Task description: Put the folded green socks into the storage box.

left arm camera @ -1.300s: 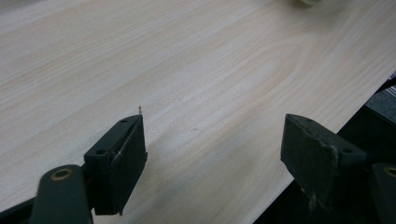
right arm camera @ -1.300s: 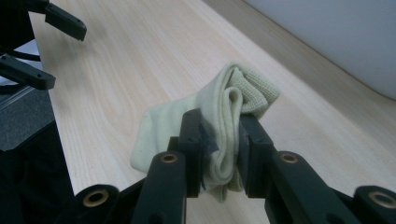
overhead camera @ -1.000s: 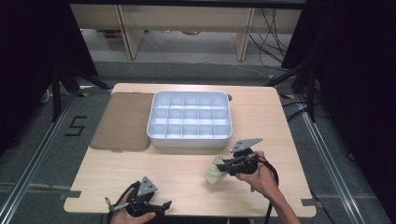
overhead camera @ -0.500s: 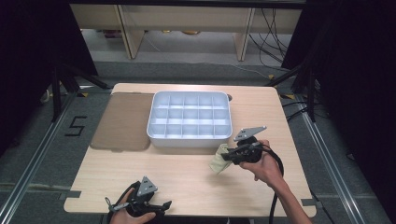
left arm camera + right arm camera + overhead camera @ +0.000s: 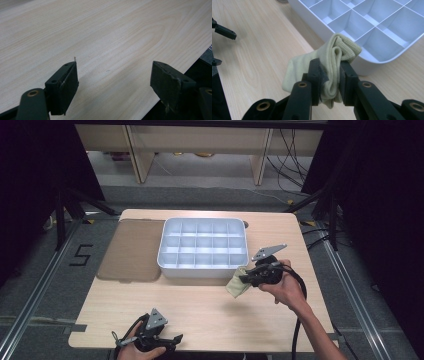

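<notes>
A pale yellow-green sock hangs bunched from my right gripper, whose jaws are shut on its folded cuff. It hovers just off the front right corner of the white divided tray. The tray's compartments look bare. My left gripper rests low at the table's front edge, jaws wide open with only bare wood between them.
A brown flat lid lies left of the tray. The light wooden table has open room across its front half. In the right gripper view, the left gripper's black tips show at the far left.
My right gripper has carried the sock away from the front of the table toward the tray's front right corner. The left gripper has stayed put.
</notes>
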A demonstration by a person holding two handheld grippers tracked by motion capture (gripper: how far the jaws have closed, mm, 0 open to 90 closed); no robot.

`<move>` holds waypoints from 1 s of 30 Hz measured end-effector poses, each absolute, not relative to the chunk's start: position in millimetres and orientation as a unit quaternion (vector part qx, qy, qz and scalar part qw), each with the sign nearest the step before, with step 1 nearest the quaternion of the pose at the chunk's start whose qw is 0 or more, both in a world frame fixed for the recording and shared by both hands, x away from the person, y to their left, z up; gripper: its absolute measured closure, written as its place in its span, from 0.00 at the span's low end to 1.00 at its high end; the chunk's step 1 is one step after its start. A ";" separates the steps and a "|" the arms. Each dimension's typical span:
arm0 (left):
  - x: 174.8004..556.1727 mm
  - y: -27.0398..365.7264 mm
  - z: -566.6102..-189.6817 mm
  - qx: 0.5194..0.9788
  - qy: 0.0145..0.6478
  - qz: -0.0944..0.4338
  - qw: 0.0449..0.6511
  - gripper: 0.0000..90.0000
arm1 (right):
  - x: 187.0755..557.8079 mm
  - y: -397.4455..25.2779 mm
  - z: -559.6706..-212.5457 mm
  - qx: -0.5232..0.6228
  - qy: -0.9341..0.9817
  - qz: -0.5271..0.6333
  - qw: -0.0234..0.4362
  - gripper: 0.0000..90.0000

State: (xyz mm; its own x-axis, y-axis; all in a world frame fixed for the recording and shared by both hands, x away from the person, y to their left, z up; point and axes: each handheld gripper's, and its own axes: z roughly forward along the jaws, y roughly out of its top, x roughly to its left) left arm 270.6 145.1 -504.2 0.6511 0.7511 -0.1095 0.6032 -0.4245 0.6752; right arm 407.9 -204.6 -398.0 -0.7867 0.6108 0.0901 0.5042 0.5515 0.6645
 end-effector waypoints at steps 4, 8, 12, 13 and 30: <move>270.3 144.0 -505.3 0.838 0.405 0.108 0.348 0.24 | 410.8 -206.5 -390.8 0.320 0.878 0.346 0.081 0.83; 270.0 142.9 -505.8 0.834 0.410 0.109 0.352 0.24 | 412.9 -207.4 -384.0 0.328 0.878 0.340 0.079 0.83; 270.7 145.8 -504.6 0.841 0.403 0.108 0.345 0.24 | 418.9 -207.6 -379.9 0.316 0.880 0.345 0.088 0.83; 270.9 145.7 -504.9 0.840 0.404 0.108 0.346 0.24 | 420.4 -208.5 -379.0 0.314 0.881 0.341 0.097 0.83; 270.2 143.3 -505.9 0.833 0.411 0.108 0.354 0.24 | 439.1 -204.5 -359.2 0.328 0.883 0.324 0.093 0.83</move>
State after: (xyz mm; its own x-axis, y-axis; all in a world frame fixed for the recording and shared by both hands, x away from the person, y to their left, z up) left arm 270.2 143.3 -505.9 0.6388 0.7614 -0.1107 0.6085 -0.4118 0.6783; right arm 439.1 -204.5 -359.2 -0.7678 0.6388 0.0490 0.5190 0.5753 0.6322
